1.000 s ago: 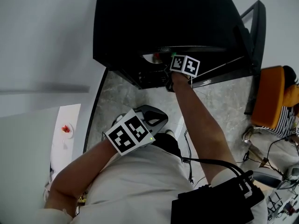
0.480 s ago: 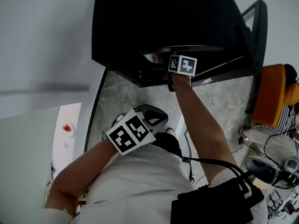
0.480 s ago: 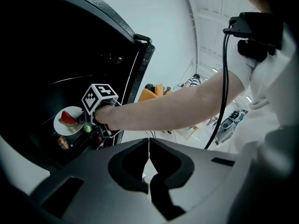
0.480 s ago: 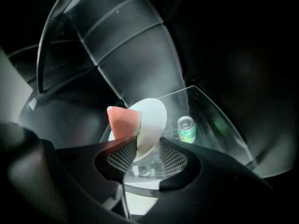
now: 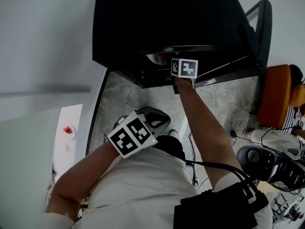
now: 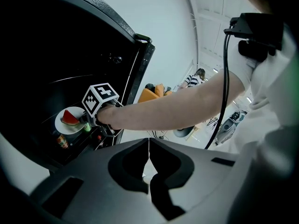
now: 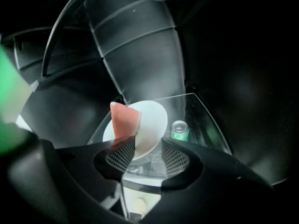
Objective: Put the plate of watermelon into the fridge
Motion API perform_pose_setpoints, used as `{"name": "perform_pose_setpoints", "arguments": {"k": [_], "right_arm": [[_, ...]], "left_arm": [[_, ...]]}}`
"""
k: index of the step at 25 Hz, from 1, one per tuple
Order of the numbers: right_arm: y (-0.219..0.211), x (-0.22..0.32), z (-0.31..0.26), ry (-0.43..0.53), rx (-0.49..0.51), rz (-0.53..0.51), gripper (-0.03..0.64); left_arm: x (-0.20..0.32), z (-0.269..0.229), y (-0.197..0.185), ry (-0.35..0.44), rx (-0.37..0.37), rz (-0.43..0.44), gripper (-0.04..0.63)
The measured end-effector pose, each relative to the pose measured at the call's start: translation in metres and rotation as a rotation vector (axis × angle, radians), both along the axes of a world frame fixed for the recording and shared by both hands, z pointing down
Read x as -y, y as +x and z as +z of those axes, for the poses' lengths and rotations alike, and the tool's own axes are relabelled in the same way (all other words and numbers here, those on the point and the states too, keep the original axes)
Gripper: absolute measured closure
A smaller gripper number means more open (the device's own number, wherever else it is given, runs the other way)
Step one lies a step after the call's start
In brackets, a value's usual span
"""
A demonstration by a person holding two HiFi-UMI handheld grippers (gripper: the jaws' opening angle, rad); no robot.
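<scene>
The plate (image 7: pixel 152 120) rests on the glass shelf (image 7: pixel 205 125) inside the fridge (image 5: pixel 167 18). Its watermelon wedge (image 7: pixel 124 121) stands at the plate's left side, and a green can (image 7: pixel 179 129) sits just beside it on the right. The right gripper (image 7: pixel 148 157) faces the plate head-on — the near rim lies between jaws that have just been opening and stand wide, pads off it. The release looks done; a straight pull-back along the jaws' own line should clear the rim. The left gripper (image 6: pixel 149 158), jaws together and empty, hangs well back by the person's torso.

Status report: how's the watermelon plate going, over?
Right gripper just opened, plate rim between jaws. Watermelon plate on glass shelf. Left gripper shut, empty. Green can alongside.
</scene>
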State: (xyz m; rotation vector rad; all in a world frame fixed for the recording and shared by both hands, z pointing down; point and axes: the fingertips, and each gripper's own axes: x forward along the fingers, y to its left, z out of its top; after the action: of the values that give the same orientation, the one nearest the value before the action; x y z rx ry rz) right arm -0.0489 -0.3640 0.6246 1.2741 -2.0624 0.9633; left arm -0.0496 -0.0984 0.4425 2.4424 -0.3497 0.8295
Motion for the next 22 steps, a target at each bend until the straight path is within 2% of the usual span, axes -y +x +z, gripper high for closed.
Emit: {"name": "perform_pose_setpoints", "arguments": {"k": [6,10,15,22], "right_arm": [[0.012,-0.001,-0.003,0.07,-0.149,-0.089,0.437],[0.021,-0.008,-0.012,0.076,-0.13,-0.084,0.437],[0.029,-0.031,-0.029,0.075,-0.118,-0.127,0.437],[0.048,-0.082,-0.065,0.072,-0.056,-0.257,0.439]], "left_arm": [[-0.001,-0.001,0.005,-0.004,0.001,-0.004,0.583],[-0.007,-0.004,0.01,-0.011,0.008,-0.005,0.581],[-0.013,-0.015,0.022,-0.008,-0.003,-0.028,0.582],[-0.025,-0.033,0.055,-0.01,-0.014,-0.101,0.581]]}}
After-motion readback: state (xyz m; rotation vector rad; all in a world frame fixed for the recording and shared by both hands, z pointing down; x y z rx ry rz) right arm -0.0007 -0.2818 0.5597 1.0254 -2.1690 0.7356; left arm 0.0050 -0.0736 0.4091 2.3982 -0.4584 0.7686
